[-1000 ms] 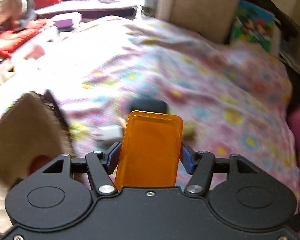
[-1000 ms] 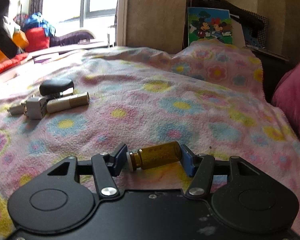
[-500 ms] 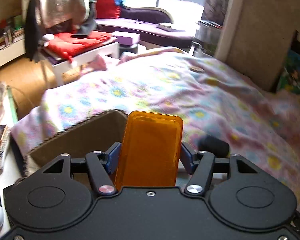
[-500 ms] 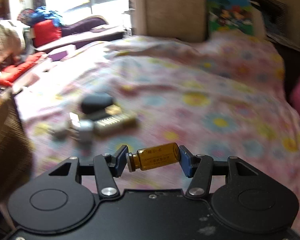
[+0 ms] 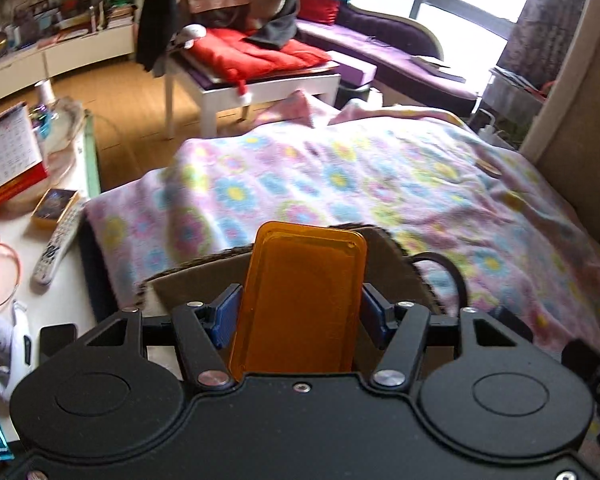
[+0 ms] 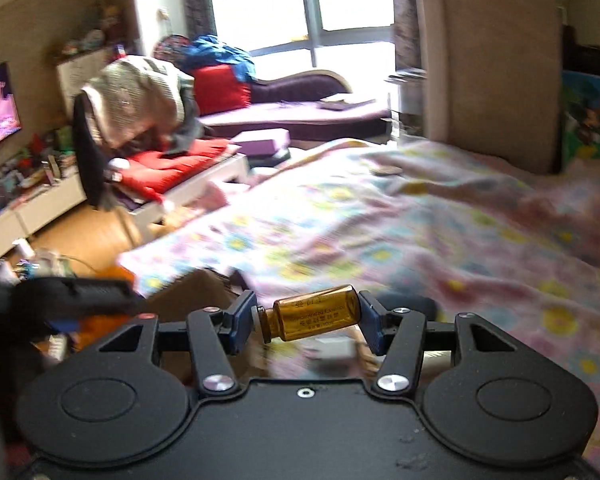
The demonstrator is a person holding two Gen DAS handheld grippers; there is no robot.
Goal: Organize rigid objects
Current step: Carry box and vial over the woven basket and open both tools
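Here, a smooth translucent orange case fills the left claw.

A bed carries a floral blanket in pink, blue and yellow. A cardboard box sits at its near edge.

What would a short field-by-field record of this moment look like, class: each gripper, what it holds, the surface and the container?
left gripper: shut on orange plastic case, held upright between the pads
right gripper: shut on amber glass bottle, gripped end to end, lying sideways
surface: flowered blanket spread over a bed
container: cardboard box, on the blanket just beyond the left gripper
bottle label: gold print, too small to read
side table: remote control lying on it
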